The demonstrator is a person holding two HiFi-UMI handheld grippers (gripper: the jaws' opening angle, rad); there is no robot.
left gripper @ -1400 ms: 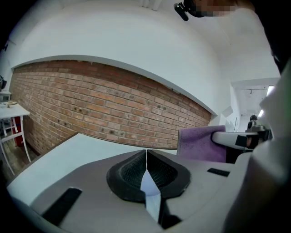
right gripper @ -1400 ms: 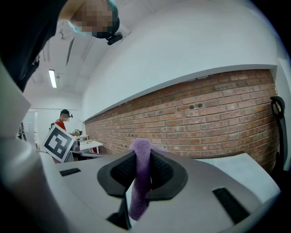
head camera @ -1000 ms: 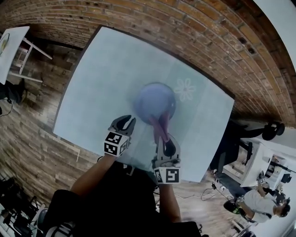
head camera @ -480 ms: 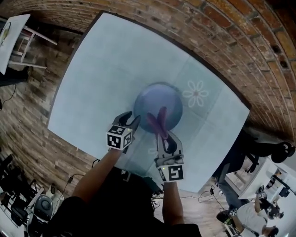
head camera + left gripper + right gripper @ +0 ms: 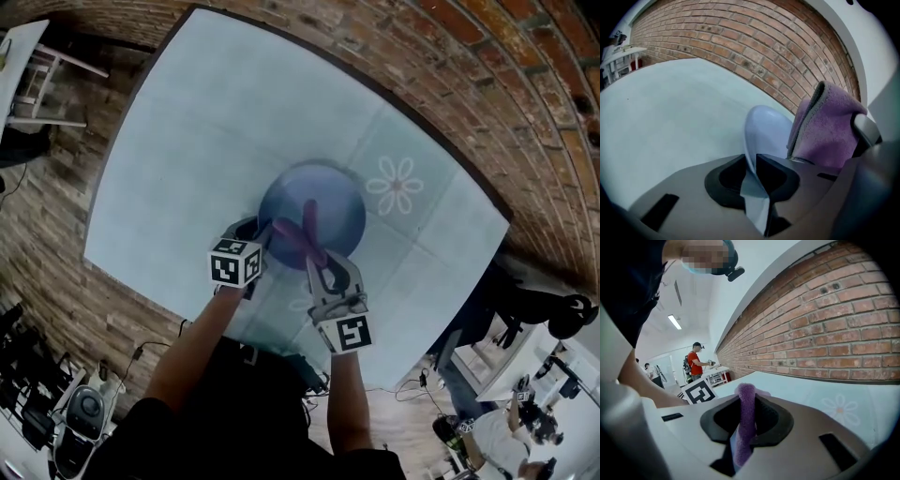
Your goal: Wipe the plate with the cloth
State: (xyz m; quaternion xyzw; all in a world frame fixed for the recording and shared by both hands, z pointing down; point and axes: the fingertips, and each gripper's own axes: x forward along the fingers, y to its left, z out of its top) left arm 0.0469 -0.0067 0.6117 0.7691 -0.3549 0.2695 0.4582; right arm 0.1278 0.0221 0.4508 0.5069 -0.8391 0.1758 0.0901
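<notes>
Cannot make out the near rim of the plate (image 5: 317, 199) from the head view: covered there by the left gripper (image 5: 255, 231) and its marker cube (image 5: 234, 263). Cannot see the lower end of the cloth (image 5: 302, 234) either, swallowed by the right gripper (image 5: 322, 264). From the left gripper view, only a slice of the plate, cut off below by the jaws; from the right gripper view, only a narrow folded edge of the cloth. Cannot tell whether the cloth touches the plate or hangs just above it, nor whether the gripped rim is lifted off the table (image 5: 178, 141). As for the plate: round, so no long axis; seems to lie flat, open face up, near the middle of the pale blue table, just beside a printed flower (image 5: 396, 185). As for the cloth: long axis from the right gripper out across the plate's near half, splitting into two limbs like a V. Plate smooth, glossy, pale lavender-blue. Cloth purple and fuzzy, with a grey edge. Left jaws just now closing, narrow, pinched on the plate's rim. Right jaws pressed together on a fold of the cloth.
</notes>
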